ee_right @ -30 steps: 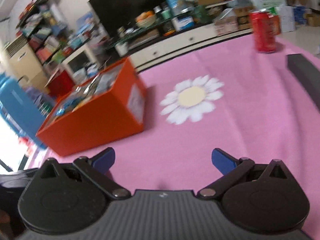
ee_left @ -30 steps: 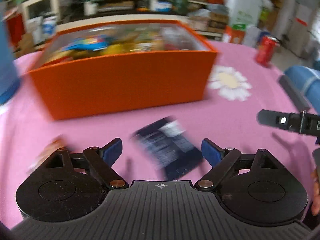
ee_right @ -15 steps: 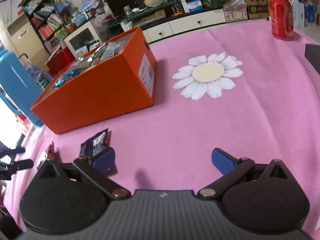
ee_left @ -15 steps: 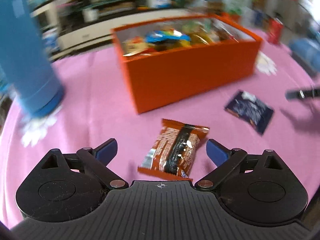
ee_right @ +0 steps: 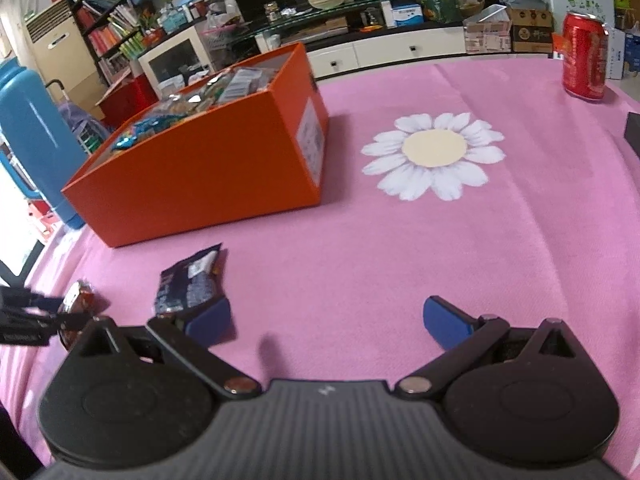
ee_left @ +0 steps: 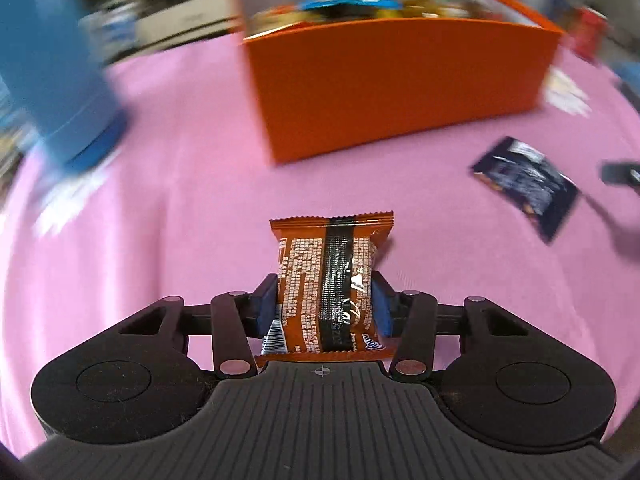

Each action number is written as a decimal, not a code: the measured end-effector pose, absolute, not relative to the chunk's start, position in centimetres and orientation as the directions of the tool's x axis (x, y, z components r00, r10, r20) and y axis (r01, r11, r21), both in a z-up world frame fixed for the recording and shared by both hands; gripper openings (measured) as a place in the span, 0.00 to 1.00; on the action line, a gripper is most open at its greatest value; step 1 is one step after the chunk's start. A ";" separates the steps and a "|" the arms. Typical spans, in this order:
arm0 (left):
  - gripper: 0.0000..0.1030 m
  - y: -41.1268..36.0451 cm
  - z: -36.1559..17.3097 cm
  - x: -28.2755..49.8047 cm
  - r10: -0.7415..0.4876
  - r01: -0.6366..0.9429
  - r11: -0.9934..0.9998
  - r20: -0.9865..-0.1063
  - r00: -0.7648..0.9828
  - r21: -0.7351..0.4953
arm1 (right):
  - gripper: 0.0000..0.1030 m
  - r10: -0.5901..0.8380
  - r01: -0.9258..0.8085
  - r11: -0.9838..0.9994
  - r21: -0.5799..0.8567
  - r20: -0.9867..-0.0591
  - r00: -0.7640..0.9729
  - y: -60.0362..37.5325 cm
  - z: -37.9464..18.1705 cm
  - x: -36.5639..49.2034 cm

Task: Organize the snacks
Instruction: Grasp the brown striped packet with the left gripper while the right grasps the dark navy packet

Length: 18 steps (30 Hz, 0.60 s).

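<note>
My left gripper (ee_left: 323, 307) is shut on an orange-brown snack packet (ee_left: 329, 280) over the pink tablecloth; the packet also shows in the right wrist view (ee_right: 78, 305). An orange box (ee_left: 400, 92) full of snacks stands beyond it, also seen in the right wrist view (ee_right: 208, 168). A dark blue snack packet (ee_left: 527, 185) lies on the cloth to the right; in the right wrist view (ee_right: 190, 282) it lies just ahead of my left finger. My right gripper (ee_right: 326, 322) is open and empty, low over the cloth.
A tall blue flask (ee_left: 52, 64) stands at the left, also in the right wrist view (ee_right: 34, 136). A red can (ee_right: 585, 62) stands at the far right. A dark object (ee_right: 632, 132) lies at the right edge. A daisy print (ee_right: 434, 156) marks the cloth.
My left gripper has closed on the orange-brown packet, which lay between its open fingers half a second ago. My right gripper has shifted slightly nearer the dark blue packet.
</note>
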<state>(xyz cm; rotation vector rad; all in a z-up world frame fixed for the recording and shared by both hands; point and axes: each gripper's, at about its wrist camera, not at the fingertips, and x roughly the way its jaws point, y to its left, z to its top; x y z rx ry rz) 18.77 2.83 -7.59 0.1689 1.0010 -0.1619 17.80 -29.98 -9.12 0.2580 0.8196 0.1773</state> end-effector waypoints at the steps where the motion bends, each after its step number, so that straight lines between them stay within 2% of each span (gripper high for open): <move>1: 0.12 2.5 -7.6 17.9 -0.035 0.171 0.983 -0.842 0.539 0.069 | 1.00 0.266 -0.069 0.952 0.297 -0.695 0.668 -29.6 -9.0 17.8; 3: 0.15 1.8 -7.7 16.3 0.016 0.093 0.992 -0.826 0.563 0.082 | 1.00 0.296 -0.112 0.947 0.299 -0.687 0.664 -28.3 -8.6 17.6; 5: 0.31 1.5 -7.7 15.6 0.014 0.045 0.998 -0.825 0.565 0.047 | 1.00 0.331 -0.191 0.942 0.276 -0.674 0.660 -26.1 -7.7 17.5; 6: 0.33 1.5 -7.9 15.6 -0.001 0.027 1.000 -0.828 0.560 0.016 | 1.00 0.343 -0.235 0.939 0.249 -0.672 0.656 -24.7 -7.2 17.7; 10: 0.34 1.9 -7.8 15.7 -0.010 0.004 1.000 -0.832 0.554 -0.010 | 0.99 0.326 -0.324 0.935 0.140 -0.696 0.640 -20.3 -6.7 19.3; 16: 0.34 2.9 -7.6 16.2 -0.051 -0.020 0.997 -0.834 0.549 -0.074 | 0.99 0.309 -0.346 0.932 0.111 -0.742 0.595 -16.7 -8.5 21.7; 18: 0.36 3.0 -7.6 16.1 -0.052 -0.016 0.997 -0.832 0.553 -0.073 | 0.96 0.301 -0.349 0.932 0.100 -0.751 0.588 -16.2 -9.0 21.6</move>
